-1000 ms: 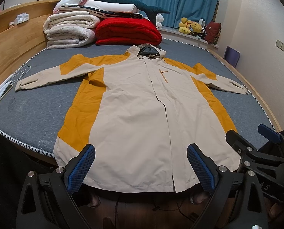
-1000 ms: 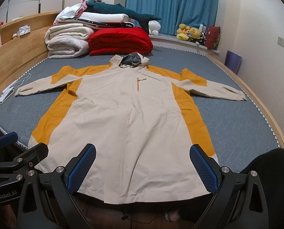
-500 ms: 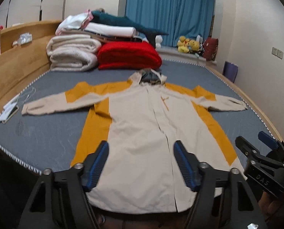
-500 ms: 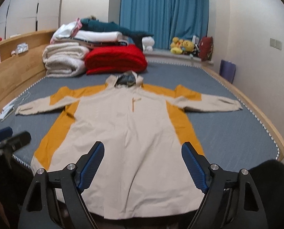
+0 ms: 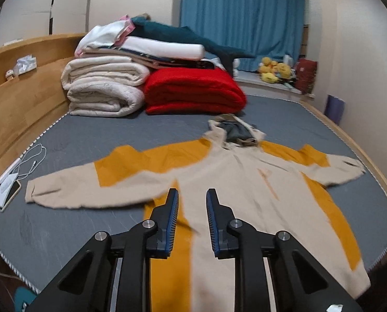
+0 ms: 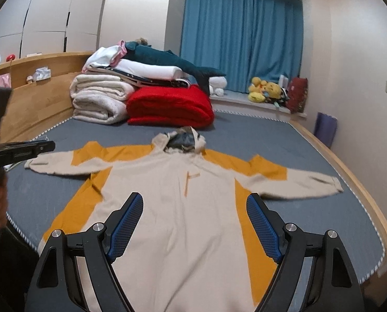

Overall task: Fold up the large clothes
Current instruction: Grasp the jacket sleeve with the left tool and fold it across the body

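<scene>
1. Our left gripper (image 5: pixel 192 208) hangs above the jacket, its jaws drawn close with a narrow gap between the blue pads (image 5: pixel 173 221) and nothing held.
2. Our right gripper (image 6: pixel 194 223) hangs over the lower body of the garment, jaws wide apart and empty; its blue pads (image 6: pixel 125 225) frame the cream front panel.
3. The hooded jacket (image 6: pixel 172 208), cream with mustard-orange side panels, lies flat and face up on the grey bed (image 6: pixel 258 132), unfolded, both sleeves stretched straight out to the sides.
4. Its hood (image 6: pixel 180 140) points toward the headboard end, near the red folded blanket (image 6: pixel 170 106) but not touching it.
5. Seen from the left wrist, the jacket (image 5: pixel 245 195) has one cuff reaching toward a phone (image 5: pixel 11 195) and a white charging cable (image 5: pixel 32 161) at the bed's edge.
6. Cream folded quilts (image 5: pixel 105 88) sit stacked just beside the red blanket (image 5: pixel 193 93), with white bedding and a teal shark plush (image 5: pixel 188 39) piled on top.
7. A wooden headboard ledge (image 5: pixel 24 96) runs along the left side of the bed; blue curtains (image 6: pixel 240 39) cover the window, and yellow stuffed toys (image 6: pixel 263 88) rest on the sill.
8. At the left edge of the right wrist view, part of the left gripper's black frame shows above one sleeve; motion blur softens the jacket's edges in both views.
</scene>
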Motion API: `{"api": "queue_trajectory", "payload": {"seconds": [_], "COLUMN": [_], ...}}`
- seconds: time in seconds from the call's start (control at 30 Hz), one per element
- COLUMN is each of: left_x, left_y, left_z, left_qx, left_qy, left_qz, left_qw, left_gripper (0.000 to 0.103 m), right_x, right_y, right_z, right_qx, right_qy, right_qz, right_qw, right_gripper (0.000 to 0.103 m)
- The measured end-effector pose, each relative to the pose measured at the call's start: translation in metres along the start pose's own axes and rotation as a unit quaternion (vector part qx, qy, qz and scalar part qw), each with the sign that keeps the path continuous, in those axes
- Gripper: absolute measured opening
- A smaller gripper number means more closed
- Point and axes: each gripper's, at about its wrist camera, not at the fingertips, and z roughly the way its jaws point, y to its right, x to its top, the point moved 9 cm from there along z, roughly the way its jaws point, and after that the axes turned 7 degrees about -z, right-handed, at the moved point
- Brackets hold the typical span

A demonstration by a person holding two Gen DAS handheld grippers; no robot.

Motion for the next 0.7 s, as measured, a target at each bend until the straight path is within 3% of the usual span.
{"api": "queue_trajectory", "payload": {"seconds": [0.13,0.3,0.5,0.57,0.7], "left_x": [0.024,0.014,0.002,-0.006,-0.019], "left_y": [-0.055,-0.124,-0.198,-0.229,-0.294], "left_z": [0.062,0.124,0.157,0.167,0.178], "left_qx": [0.036,0.081,0.138,0.162,0.192], "left_qy": [-0.018,-0.058,-0.076,-0.084,-0.095], "left_qz": [-0.026,-0.062,-0.113,-0.133,-0.216], "left_qw": [0.9988,0.9931,0.981,0.9741,0.9525], "left_gripper": [0.02,0.02,0.02,0.02,0.025], "right_x": [0.034,0.076,0.092,0.087,0.079], "right_y": [0.003,0.005,-0.002,-0.004,-0.014], "right_z": [0.046,0.117,0.196,0.219,0.252], "right_qx": [0.025,0.05,0.072,0.072,0.102], "right_qy": [-0.001,-0.012,-0.035,-0.041,-0.069], "right_qz": [-0.004,0.002,-0.001,0.0,0.027], "right_qw": [1.0,0.999,0.997,0.997,0.992], "right_gripper": [0.082,0.082,0.093,0.095,0.098]}}
